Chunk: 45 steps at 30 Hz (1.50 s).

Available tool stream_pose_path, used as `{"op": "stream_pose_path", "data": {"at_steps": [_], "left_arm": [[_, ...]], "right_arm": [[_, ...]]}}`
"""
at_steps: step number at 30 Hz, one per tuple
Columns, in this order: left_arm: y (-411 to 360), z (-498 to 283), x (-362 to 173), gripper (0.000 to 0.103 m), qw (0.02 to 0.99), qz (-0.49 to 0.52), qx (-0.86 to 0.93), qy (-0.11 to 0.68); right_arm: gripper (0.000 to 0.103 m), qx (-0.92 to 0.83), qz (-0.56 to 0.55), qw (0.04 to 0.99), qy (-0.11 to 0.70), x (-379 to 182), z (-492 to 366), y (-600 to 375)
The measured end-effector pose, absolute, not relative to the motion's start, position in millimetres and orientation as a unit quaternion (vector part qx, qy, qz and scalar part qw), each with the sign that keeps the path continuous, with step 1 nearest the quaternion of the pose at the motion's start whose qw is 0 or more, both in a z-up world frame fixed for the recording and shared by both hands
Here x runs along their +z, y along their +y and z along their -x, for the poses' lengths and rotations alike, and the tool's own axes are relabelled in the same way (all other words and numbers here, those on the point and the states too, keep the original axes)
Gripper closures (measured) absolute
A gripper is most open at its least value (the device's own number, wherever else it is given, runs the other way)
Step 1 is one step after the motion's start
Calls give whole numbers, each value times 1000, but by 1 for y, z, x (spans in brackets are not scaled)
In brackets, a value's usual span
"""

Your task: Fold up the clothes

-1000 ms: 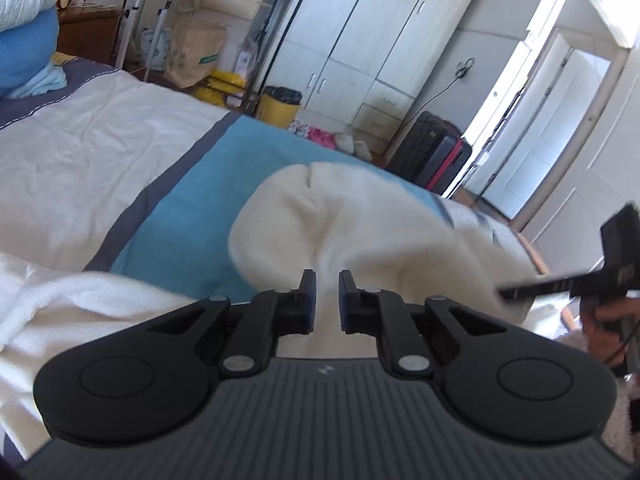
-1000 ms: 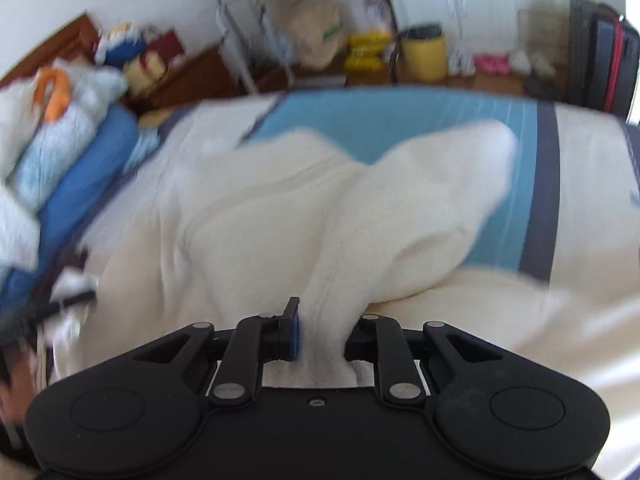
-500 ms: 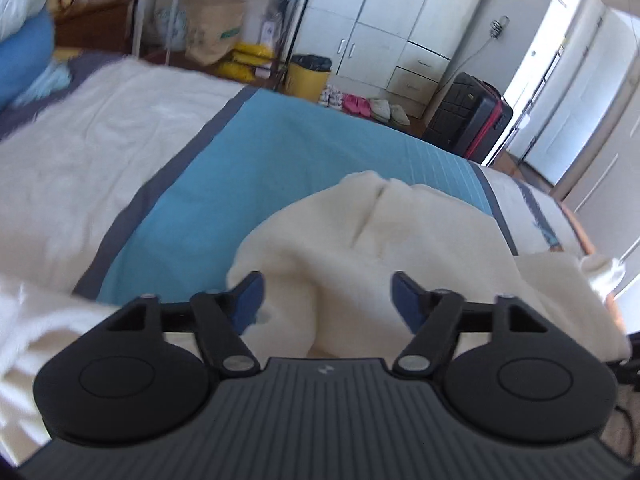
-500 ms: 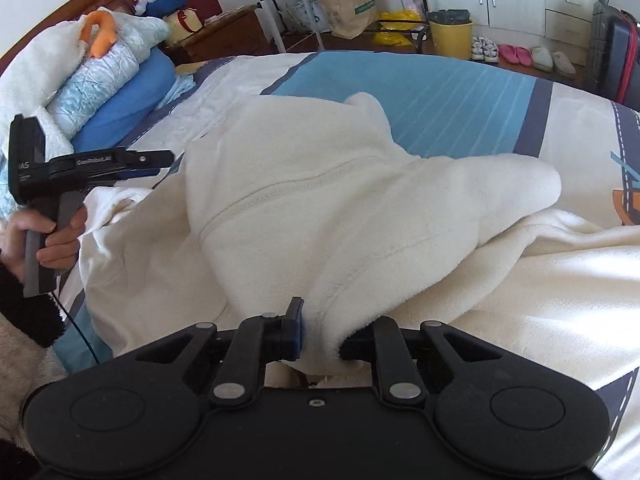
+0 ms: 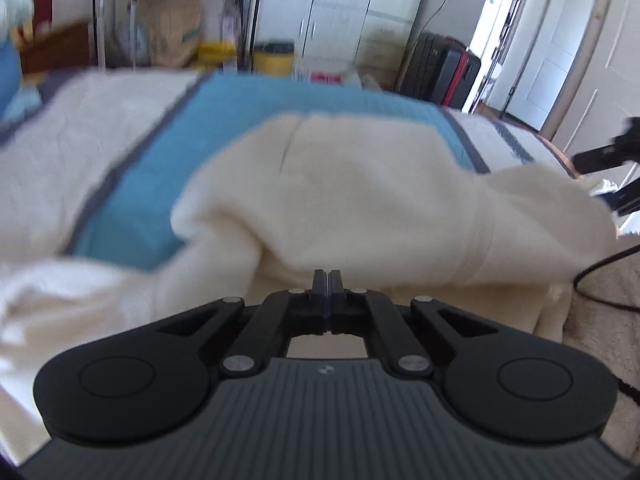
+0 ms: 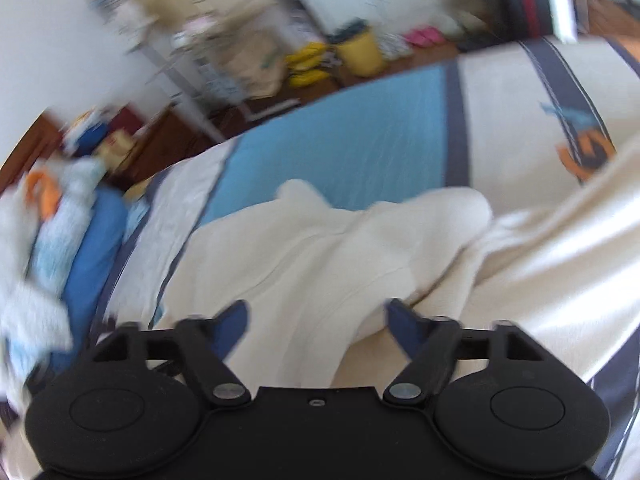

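Clothes, left wrist view: we see a cream fleece garment [image 5: 360, 184], thick and fuzzy, lying in a soft rumpled heap on the bed [image 5: 256, 120].
Bed cover: we see a smooth blue panel with a dark stripe beside it and cream cloth on each side.
Left tongs: our left gripper [image 5: 327, 280] has its two black fingers pressed flat together just at the near edge of the fleece; we cannot tell if any cloth is pinched between them.
Far side: a blurry yellow bin [image 5: 273, 58] stands on the floor; we cannot see what is in it. A black suitcase [image 5: 440, 72] with a red stripe stands by the white wardrobe [image 5: 340, 12].
Clothes, right wrist view: we see the fleece garment [image 6: 320, 256] spread in rounded folds on the blue and cream bed [image 6: 348, 140].
Right tongs: our right gripper [image 6: 318, 320] has its blue-padded fingers wide apart and opening, with the fleece under the gap and not squeezed.
Left edge: a pile of soft blue and pale bedding [image 6: 64, 232], all blurred.
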<state>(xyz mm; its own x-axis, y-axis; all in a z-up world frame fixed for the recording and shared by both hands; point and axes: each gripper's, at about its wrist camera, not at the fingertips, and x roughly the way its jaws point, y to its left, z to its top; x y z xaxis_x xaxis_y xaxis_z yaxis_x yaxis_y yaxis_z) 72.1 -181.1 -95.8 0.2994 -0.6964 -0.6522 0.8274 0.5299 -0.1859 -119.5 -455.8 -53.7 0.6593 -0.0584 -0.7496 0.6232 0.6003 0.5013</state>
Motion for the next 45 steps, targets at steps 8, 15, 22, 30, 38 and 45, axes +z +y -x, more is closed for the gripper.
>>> {"op": "stream_pose_path", "data": {"at_steps": [8, 15, 22, 30, 38, 45], "left_arm": [[-218, -88, -49, 56, 836, -183, -423, 297], [-276, -137, -37, 39, 820, -194, -444, 304], [-318, -201, -78, 23, 782, -104, -481, 382], [-324, -181, -109, 45, 712, -135, -529, 441], [-277, -87, -85, 81, 743, -216, -561, 295], [-240, -80, -63, 80, 730, -186, -587, 296]], "right_arm": [[75, -237, -378, 822, 354, -70, 67, -476], [80, -94, -419, 863, 264, -90, 53, -459], [80, -64, -405, 877, 252, -88, 57, -458], [80, -82, -396, 878, 256, -87, 53, -456], [80, 52, -547, 803, 231, -115, 53, -477], [80, 52, -436, 864, 245, -80, 55, -443]]}}
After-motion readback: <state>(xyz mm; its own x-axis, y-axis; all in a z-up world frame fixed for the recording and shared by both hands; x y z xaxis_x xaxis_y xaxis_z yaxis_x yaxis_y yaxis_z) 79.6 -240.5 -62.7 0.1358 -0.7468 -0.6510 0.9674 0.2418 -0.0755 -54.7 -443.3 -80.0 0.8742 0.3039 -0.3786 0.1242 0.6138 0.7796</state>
